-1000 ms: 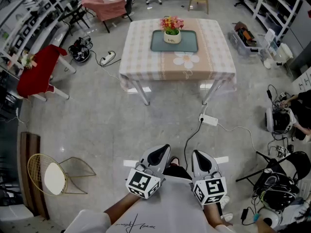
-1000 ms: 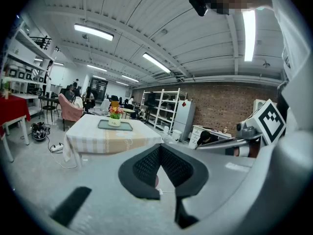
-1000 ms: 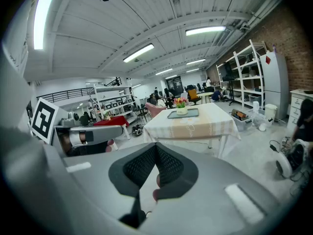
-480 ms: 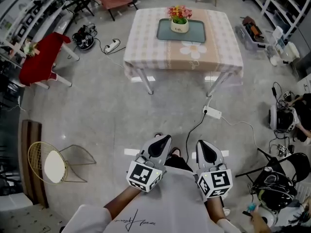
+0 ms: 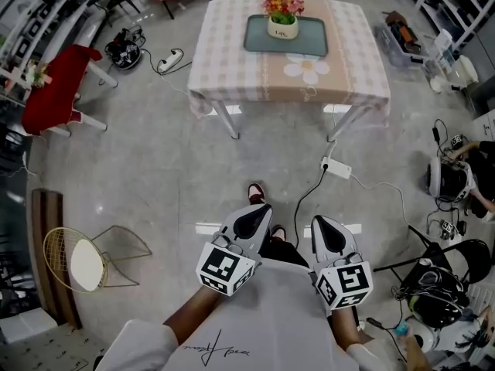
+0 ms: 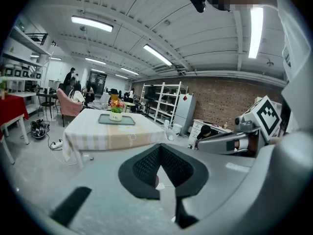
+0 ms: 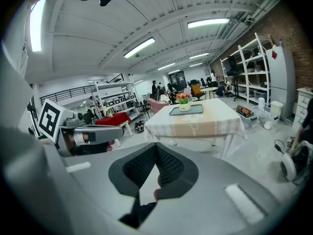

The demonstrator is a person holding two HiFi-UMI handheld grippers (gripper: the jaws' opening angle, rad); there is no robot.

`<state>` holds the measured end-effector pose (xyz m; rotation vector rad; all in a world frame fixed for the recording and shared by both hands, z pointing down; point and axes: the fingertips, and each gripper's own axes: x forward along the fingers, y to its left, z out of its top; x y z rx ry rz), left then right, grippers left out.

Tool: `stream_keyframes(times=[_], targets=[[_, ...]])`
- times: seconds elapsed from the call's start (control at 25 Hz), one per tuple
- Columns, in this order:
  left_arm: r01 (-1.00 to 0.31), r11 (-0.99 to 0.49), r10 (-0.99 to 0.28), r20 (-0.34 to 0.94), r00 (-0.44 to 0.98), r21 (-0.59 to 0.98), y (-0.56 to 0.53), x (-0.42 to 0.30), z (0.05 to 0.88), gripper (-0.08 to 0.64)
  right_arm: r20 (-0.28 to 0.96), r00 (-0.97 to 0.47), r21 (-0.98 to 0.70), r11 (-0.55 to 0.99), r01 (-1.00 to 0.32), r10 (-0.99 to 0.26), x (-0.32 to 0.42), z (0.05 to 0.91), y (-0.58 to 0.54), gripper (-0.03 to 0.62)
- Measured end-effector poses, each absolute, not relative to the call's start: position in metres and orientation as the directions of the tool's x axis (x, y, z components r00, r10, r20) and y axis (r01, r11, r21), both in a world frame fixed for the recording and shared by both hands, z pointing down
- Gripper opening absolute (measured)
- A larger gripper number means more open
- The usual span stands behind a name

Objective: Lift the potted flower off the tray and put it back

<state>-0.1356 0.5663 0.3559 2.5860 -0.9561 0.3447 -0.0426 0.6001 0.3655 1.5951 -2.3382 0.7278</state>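
**Both tools shut and empty, well short of the surface**

Nearest, the left tool [image 5: 257,211] and the right tool [image 5: 319,221] are held side by side close to the person's body. Each has its jaws pressed together with nothing between them. Past them, on the floor just short of the surface's near right leg, lie a white power strip [image 5: 336,168] and its cable. A foot could catch them on the walk in. Farthest, the surface [image 5: 232,60] carries a green tray [image 5: 309,43] in its far half. The potted flower [image 5: 283,18] stands upright at the tray's far edge. The jaws must part before they reach it. A closed tool would likely knock the small round pot over. A pinch on the blooms rather than the pot could let it drop.
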Motion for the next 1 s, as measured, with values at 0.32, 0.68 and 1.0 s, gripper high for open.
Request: stream_keyframes(times=[0.32, 0.68, 1.0], targets=[[-0.668, -0.697, -0.576, 0.352, 0.738, 0.26, 0.502, -0.135, 0.356, -0.002, 0.458, -0.395, -0.271, 0.298, -0.915, -0.797, -0.047, 0.366, 0.536, 0.006], [-0.65, -0.701, -0.56, 0.339, 0.756, 0.294, 0.424, -0.148, 0.351, -0.002, 0.462, -0.443, -0.272, 0.353, -0.895, -0.769, -0.076, 0.359, 0.457, 0.006], [-0.638, -0.702, -0.564, 0.299, 0.77, 0.317, 0.364, -0.163, 0.34, -0.002, 0.483, -0.448, -0.228, 0.387, -0.894, -0.752, -0.093, 0.349, 0.4, 0.006]])
